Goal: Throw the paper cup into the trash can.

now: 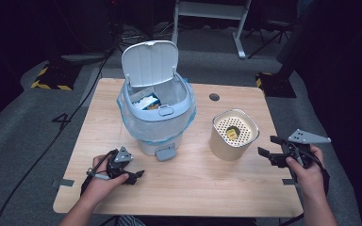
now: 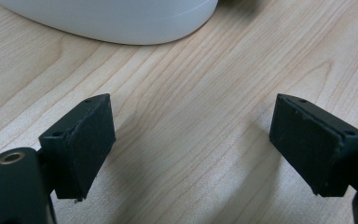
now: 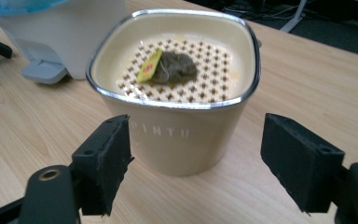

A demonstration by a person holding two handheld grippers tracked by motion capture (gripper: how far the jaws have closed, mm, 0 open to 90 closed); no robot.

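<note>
A beige square-ish container [image 1: 226, 149] with a perforated strainer top stands right of the table's middle. A used tea bag [image 3: 175, 67] with a yellow tag lies on the strainer. My right gripper [image 1: 269, 146] hovers just right of the container, open. In the right gripper view the container wall [image 3: 214, 135] stands close ahead between the spread jaws, untouched. A white pedal bin [image 1: 158, 117] with a blue liner and raised lid stands at the centre. My left gripper [image 1: 136, 175] rests low on the wood in front of the bin, open with nothing between its pads [image 2: 91, 140].
The bin's pedal [image 1: 166, 152] sticks out toward me. Inside the bin lies a blue-and-white box [image 1: 146, 100]. A dark round hole [image 1: 214, 97] marks the table's far side. Grey tape [image 1: 66, 182] sits at the table's left edge. Cables cross the floor on the left.
</note>
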